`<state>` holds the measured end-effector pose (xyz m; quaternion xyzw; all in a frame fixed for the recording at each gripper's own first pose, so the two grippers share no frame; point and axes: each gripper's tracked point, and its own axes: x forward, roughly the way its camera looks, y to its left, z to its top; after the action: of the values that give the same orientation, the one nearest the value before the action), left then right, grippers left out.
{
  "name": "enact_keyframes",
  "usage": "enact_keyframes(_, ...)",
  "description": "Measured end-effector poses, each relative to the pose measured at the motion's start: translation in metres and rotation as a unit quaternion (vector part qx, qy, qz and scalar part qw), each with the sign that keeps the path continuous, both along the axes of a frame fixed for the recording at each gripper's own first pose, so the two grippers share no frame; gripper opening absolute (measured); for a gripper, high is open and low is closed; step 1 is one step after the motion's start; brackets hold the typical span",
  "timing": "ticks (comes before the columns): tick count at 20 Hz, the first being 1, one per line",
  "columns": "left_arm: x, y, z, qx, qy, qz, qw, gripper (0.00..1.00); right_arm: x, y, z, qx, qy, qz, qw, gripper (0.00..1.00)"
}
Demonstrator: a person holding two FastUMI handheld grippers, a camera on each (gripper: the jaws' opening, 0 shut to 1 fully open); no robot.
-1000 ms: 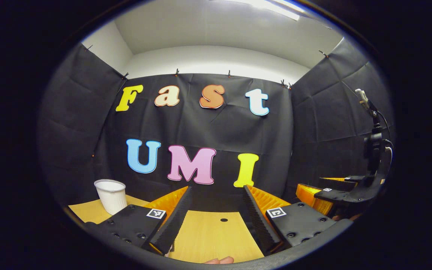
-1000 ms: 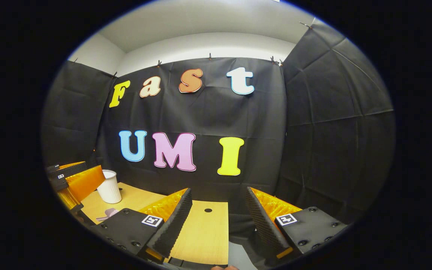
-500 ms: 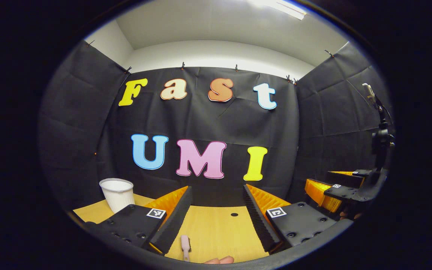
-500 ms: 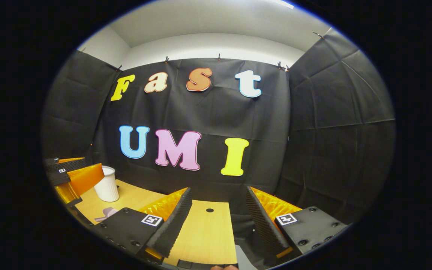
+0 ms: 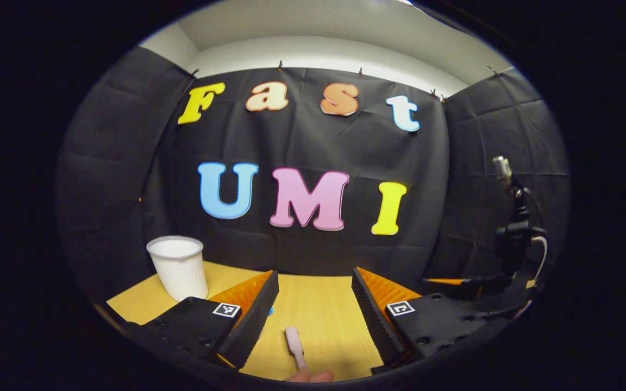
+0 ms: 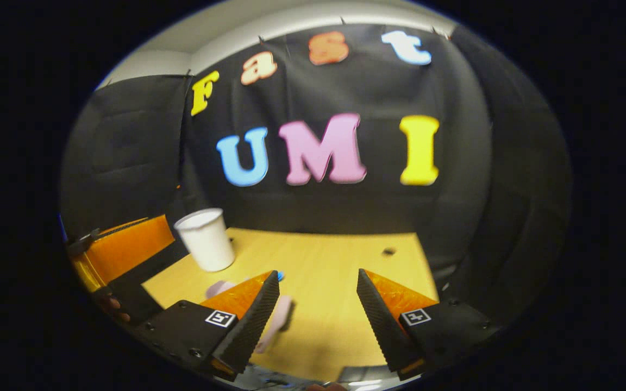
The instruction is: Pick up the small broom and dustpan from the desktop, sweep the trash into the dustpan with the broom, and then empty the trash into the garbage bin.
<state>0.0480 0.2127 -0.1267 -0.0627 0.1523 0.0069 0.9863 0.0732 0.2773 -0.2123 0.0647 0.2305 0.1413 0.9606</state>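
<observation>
A slim pink handle (image 5: 294, 342) lies on the wooden desktop (image 5: 318, 304), low between the fingers of my left gripper (image 5: 314, 277), which is open and holds nothing. I cannot tell whether it belongs to the broom or the dustpan. In the right gripper view a pink handle (image 6: 277, 320) lies just beside one finger of my right gripper (image 6: 317, 276), also open and empty. Another pink piece (image 6: 218, 288) peeks out behind that finger. A small blue scrap (image 6: 281, 276) rests on the desktop (image 6: 335, 260). The white ribbed bin (image 5: 177, 266) stands at the left.
The white bin (image 6: 206, 239) stands near the back left of the desktop. My left gripper (image 6: 123, 255) shows at the far left of the right gripper view. The right gripper (image 5: 470, 285) shows at the far right of the left gripper view. A small hole (image 6: 388, 251) marks the desktop.
Both views have tipped down toward the desktop, the right one fast and blurred. More of the desktop shows, and the pink handle has come in between the fingers. Both grippers stay open.
</observation>
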Motion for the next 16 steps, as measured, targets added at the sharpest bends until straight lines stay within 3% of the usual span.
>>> enact_keyframes(2,0.005,0.055,-0.062,0.013,0.107,0.051,0.993,0.81,0.01,0.036,-0.063,0.003,0.107,0.046,0.993,0.95)
enact_keyframes(3,0.006,0.073,-0.098,0.018,0.167,0.056,0.984,0.81,0.016,0.052,-0.094,0.006,0.167,0.06,0.984,0.95)
enact_keyframes(5,-0.008,0.098,-0.151,-0.002,0.304,0.062,0.951,0.81,0.023,0.062,-0.14,-0.007,0.266,0.07,0.962,0.95)
enact_keyframes(7,-0.007,0.105,-0.184,-0.053,0.399,0.047,0.914,0.82,0.023,0.074,-0.17,-0.03,0.336,0.078,0.938,0.95)
enact_keyframes(8,-0.008,0.113,-0.196,-0.064,0.439,0.043,0.895,0.83,0.027,0.082,-0.175,-0.023,0.349,0.071,0.934,0.95)
enact_keyframes(10,0.006,0.136,-0.22,-0.033,0.488,0.02,0.872,0.83,0.03,0.081,-0.197,-0.059,0.392,0.056,0.917,0.95)
enact_keyframes(11,0.007,0.137,-0.229,-0.016,0.528,0.0,0.849,0.82,0.031,0.085,-0.213,-0.07,0.415,0.046,0.906,0.95)
enact_keyframes(12,0.016,0.142,-0.236,-0.003,0.547,-0.003,0.837,0.83,0.028,0.087,-0.225,-0.081,0.441,0.03,0.893,0.95)
enact_keyframes(16,0.019,0.13,-0.249,0.02,0.608,-0.062,0.792,0.83,0.011,0.105,-0.253,-0.086,0.503,-0.012,0.86,0.96)
